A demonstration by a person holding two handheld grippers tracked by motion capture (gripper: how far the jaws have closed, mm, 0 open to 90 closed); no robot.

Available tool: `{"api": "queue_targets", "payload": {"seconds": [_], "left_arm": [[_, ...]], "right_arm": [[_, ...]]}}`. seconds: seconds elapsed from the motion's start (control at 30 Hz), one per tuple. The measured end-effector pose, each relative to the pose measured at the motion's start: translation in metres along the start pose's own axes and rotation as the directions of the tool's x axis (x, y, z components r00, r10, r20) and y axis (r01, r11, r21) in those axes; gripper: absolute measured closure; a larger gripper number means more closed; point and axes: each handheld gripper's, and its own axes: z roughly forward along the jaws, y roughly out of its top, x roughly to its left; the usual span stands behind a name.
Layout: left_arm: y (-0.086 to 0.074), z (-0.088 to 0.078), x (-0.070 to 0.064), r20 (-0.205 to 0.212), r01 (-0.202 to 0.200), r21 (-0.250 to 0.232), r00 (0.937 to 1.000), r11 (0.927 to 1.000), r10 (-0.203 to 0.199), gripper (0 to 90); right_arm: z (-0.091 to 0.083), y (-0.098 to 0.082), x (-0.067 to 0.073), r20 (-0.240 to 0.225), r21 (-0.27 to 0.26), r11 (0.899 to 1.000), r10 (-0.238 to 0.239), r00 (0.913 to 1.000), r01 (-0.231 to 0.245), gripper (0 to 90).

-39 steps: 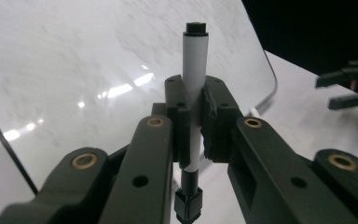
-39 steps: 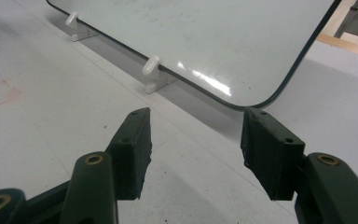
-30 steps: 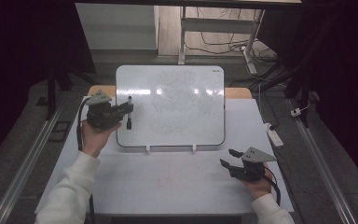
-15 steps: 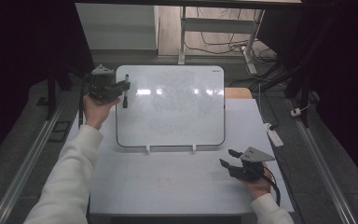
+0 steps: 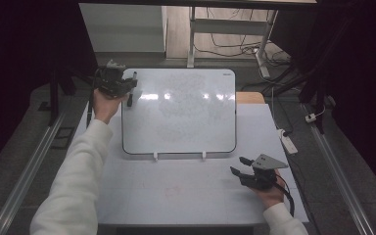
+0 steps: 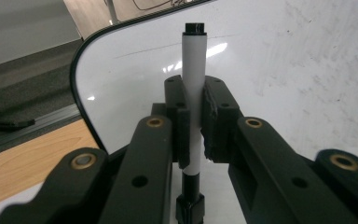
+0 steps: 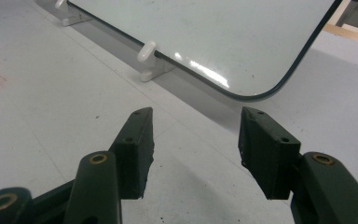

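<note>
Nearest us, our right gripper [image 5: 244, 170] rests on the table [image 5: 176, 196], jaws apart and empty. Farther off, our left gripper [image 5: 127, 87] is clamped on the marker [image 6: 194, 100] at the whiteboard's [image 5: 186, 112] far left corner. Marker in hand; we judge the writing has yet to start.

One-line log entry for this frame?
left gripper: shut on marker, at whiteboard top-left corner | right gripper: open, empty, on table

A whiteboard [image 5: 178, 110] lies on the counter [image 5: 176, 191]; a marker [image 5: 131, 88] is at its far left corner, the right gripper [image 5: 239, 166] near its front right.
</note>
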Motion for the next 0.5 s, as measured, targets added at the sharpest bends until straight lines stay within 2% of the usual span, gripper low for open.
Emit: {"api": "queue_targets", "payload": {"seconds": [0.23,0.5], "left_arm": [[0.003,0.012,-0.001,-0.019,-0.012,0.024,0.9997,0.9996,0.013,80.2],[0.000,0.016,0.001,-0.031,-0.020,0.029,0.9993,0.9994,0.021,79.4]], "right_arm": [[0.000,0.000,0.001,-0.002,0.002,1.000,-0.001,1.0000,0.001,44.7],[0.001,-0.001,0.001,-0.007,0.009,1.000,-0.007,1.0000,0.007,44.7]]}}
